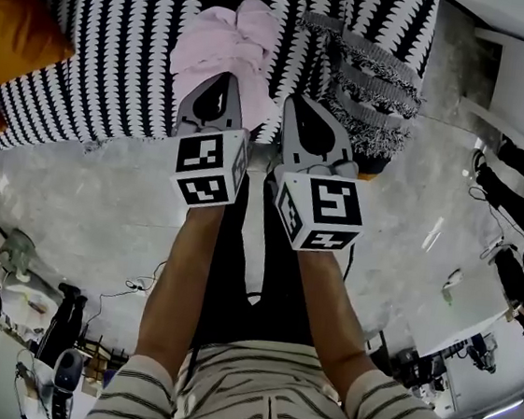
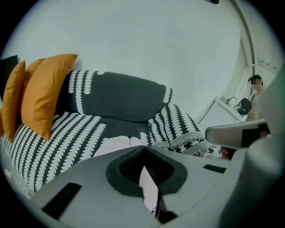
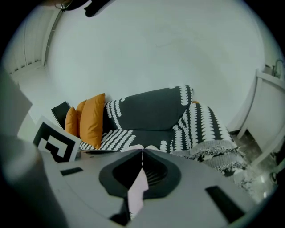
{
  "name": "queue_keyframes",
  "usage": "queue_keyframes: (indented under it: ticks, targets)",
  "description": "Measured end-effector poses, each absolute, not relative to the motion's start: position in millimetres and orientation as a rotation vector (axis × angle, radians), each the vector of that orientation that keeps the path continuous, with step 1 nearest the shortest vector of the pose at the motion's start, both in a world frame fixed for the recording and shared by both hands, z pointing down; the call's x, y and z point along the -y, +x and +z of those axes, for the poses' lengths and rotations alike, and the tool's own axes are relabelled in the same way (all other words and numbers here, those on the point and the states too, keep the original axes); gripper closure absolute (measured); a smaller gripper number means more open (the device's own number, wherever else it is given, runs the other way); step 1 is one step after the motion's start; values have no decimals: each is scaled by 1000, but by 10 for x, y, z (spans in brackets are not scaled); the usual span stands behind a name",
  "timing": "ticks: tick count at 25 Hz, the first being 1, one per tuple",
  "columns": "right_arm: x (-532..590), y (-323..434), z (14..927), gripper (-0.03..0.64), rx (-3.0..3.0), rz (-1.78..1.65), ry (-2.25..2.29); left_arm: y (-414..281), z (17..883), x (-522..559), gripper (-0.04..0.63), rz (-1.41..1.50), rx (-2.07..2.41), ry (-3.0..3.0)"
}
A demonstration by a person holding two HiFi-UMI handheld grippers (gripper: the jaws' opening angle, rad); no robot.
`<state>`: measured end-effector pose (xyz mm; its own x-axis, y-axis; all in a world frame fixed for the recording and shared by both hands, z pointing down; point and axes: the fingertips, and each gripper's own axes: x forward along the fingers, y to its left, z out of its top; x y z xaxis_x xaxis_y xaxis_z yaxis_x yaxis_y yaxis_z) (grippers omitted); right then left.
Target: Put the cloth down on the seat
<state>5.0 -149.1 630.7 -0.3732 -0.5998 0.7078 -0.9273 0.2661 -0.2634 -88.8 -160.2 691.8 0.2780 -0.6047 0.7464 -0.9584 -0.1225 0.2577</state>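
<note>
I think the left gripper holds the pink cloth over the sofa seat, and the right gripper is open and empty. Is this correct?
Not fully. The right gripper is not open and empty: the right gripper view shows its jaws shut on the pink cloth too. The rest stands: the left gripper holds the cloth over the sofa seat.

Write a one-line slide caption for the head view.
The left tongs and right tongs pinch a pink cloth at the patterned sofa seat.

cloth (image 1: 226, 45): pale pink, crumpled in soft folds | lies on seat (image 1: 108, 74): black-and-white patterned sofa cushion
</note>
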Motion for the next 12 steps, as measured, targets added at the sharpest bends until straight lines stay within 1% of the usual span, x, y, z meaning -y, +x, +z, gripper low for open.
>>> queue_keyframes:
  ticks: [8, 12]
  targets:
    - [1466, 208, 5985, 604, 2106, 852, 1384, -784, 6477, 1567, 592, 581, 1475, 1868]
    - [1460, 106, 5727, 604, 2144, 819, 1390, -869, 6203, 1557, 592, 569, 1497, 1899]
